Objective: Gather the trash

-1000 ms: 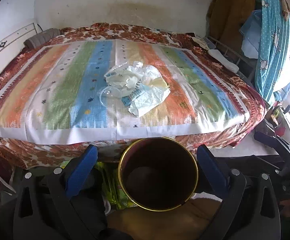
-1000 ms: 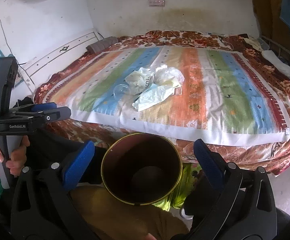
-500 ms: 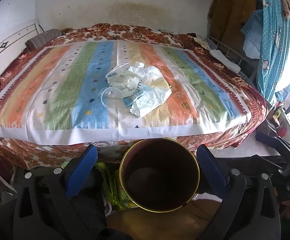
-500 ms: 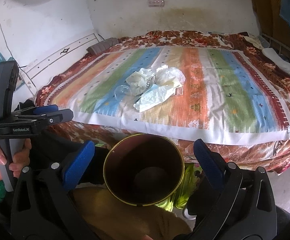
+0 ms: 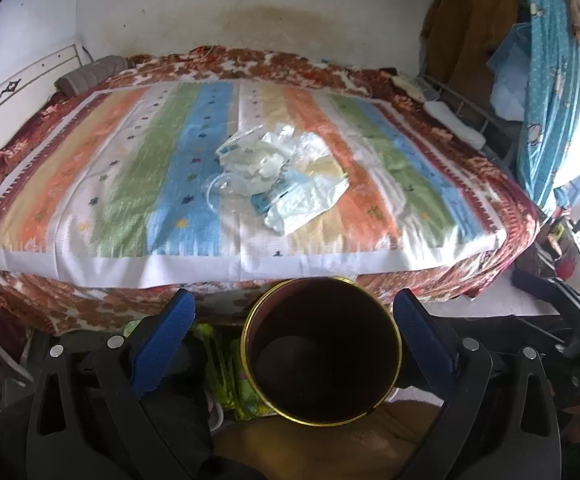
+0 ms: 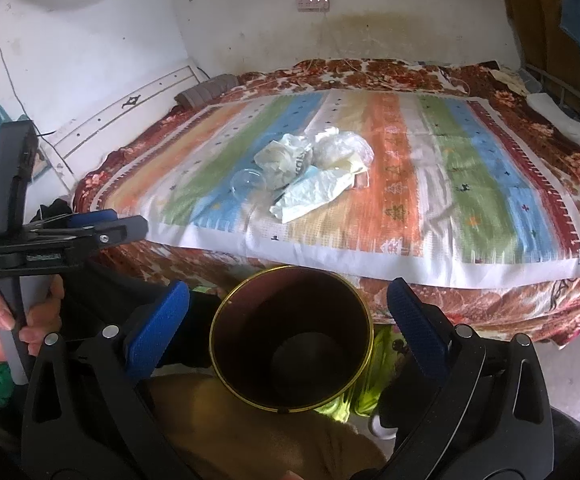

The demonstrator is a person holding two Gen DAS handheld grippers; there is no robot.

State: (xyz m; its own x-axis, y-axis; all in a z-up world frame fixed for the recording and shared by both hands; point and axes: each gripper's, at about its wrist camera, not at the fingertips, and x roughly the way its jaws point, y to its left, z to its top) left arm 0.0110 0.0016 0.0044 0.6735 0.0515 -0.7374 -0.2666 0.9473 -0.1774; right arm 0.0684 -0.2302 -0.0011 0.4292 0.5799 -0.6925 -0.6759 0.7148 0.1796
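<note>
Plainly upright – bin mouth skyward

The bin hides the floor behind it; print on the crumpled wrappers is too blurred to read; the bed runs off frame

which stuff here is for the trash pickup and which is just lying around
For the job: crumpled wrappers and bags, clear plastic cup, brown bin with gold rim.
Lying about: grey pillow, hanging blue cloth, power strip on the wall.
</note>
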